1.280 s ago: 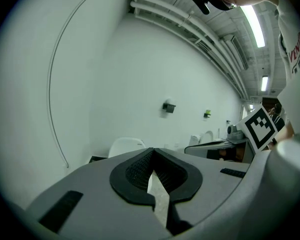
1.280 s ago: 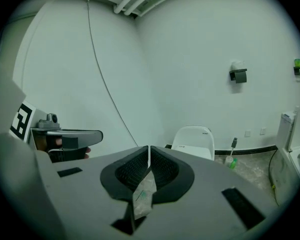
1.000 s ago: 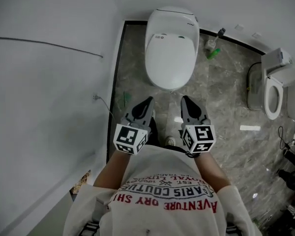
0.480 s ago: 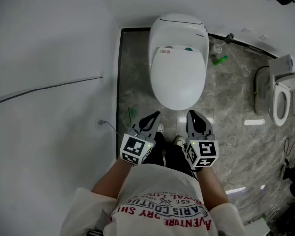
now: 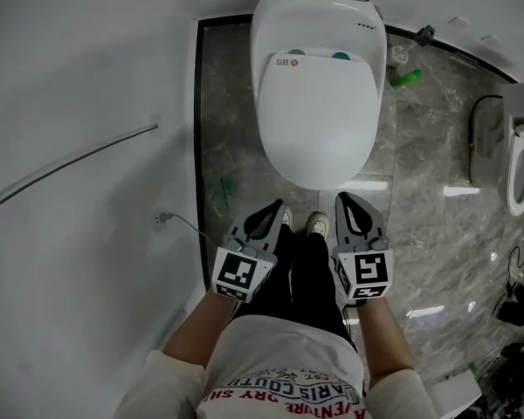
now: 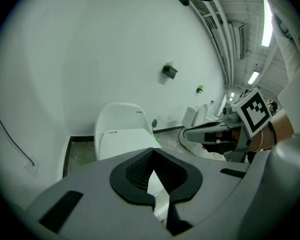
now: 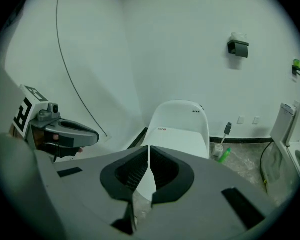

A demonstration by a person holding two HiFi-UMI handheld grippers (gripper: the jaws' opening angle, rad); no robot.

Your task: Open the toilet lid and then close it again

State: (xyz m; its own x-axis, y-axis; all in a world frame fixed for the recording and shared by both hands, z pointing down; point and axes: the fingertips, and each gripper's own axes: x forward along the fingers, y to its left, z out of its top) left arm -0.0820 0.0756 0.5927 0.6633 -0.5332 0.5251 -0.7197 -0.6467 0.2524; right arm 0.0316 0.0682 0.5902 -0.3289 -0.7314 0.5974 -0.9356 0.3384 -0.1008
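Nearest me, the left gripper [image 5: 273,209] and the right gripper [image 5: 347,202] point forward and down, side by side, flanking the person's shoes [image 5: 317,224]. I see each gripper's jaws pressed together with nothing between them, and neither gripper touches anything. Beyond their tips stands the white toilet [image 5: 319,24], in the far left corner of the grey marbled floor [image 5: 236,103], backed against the wall. The toilet lid [image 5: 317,116] lies flat, smooth and white, covering the bowl. A green bottle [image 5: 408,78] lies on the floor to the toilet's right.
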